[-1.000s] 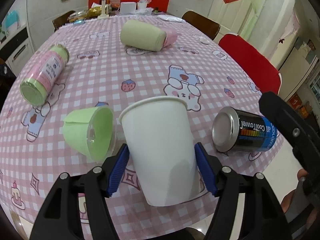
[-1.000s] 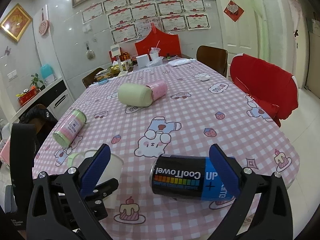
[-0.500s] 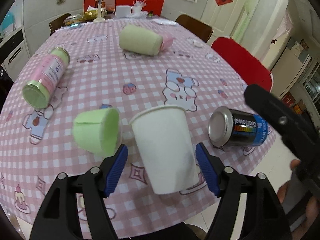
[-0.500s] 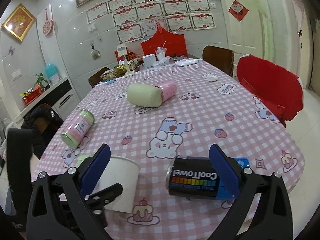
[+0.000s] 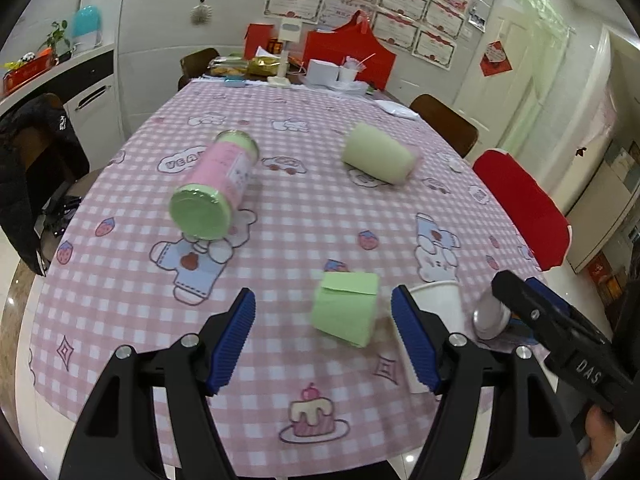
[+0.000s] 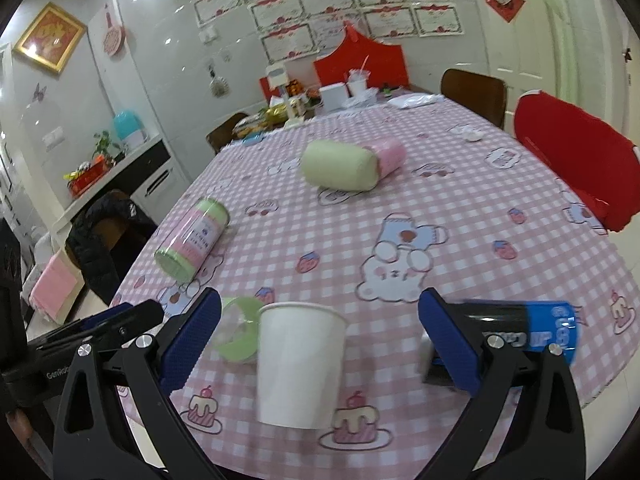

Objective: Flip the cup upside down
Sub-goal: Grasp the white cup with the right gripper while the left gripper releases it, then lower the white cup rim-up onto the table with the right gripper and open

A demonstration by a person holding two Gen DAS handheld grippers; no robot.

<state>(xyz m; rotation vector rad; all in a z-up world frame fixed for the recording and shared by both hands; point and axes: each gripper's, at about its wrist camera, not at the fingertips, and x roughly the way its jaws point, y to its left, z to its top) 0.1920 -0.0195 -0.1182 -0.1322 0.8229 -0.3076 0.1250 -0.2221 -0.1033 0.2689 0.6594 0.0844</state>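
Observation:
A white paper cup [image 6: 298,364] stands upright, mouth up, on the pink checked tablecloth near the front edge. In the right wrist view it sits between the open fingers of my right gripper [image 6: 320,344], which do not touch it. In the left wrist view the cup [image 5: 438,304] shows just right of my left gripper's right finger. My left gripper [image 5: 324,336] is open and empty, with a green cup [image 5: 346,308] lying on its side between its fingers, farther out.
A blue-black CoolTowel can [image 6: 528,328] lies on its side right of the cup. A pink-and-green canister [image 5: 214,190] and a green-and-pink roll [image 5: 380,158] lie farther back. A red chair [image 6: 576,172] stands at the right. The table's front edge is close.
My left gripper has let go of the white cup and swung left, away from it. My right gripper has moved left, so the cup now sits between its fingers instead of the can.

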